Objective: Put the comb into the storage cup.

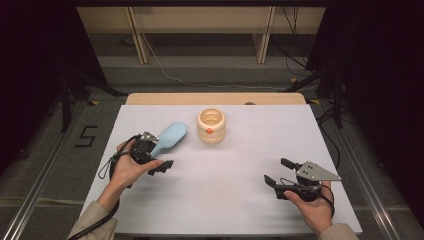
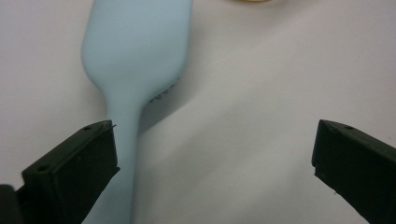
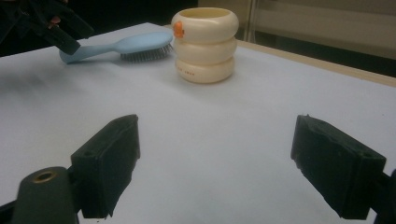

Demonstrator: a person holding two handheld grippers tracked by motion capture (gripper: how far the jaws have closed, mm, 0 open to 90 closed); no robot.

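Blue brush (image 1: 169, 138) lies bristles-down beside the wide-spread left claw (image 2: 212, 154).

A: What stands on the white table top (image 1: 240, 200)?
B: A cream pot (image 1: 211, 126), built like three stacked rings, upright, mouth open. It has a small orange mark (image 1: 210, 131) on its near side.
A: And behind the pot?
B: A bare wooden strip (image 1: 215, 98) along the table's far edge, then grey floor with a white cable (image 1: 165, 70) snaking across it. Farther back stands a pale wooden frame (image 1: 262, 35) with upright legs.
A: Anything left of the pot?
B: Well off the table, a black "5" (image 1: 86, 136) marked on the floor, beside a metal rail (image 1: 45, 165).
A: To its right?
B: Dark cables (image 1: 327, 117) on the floor past the table's edge.
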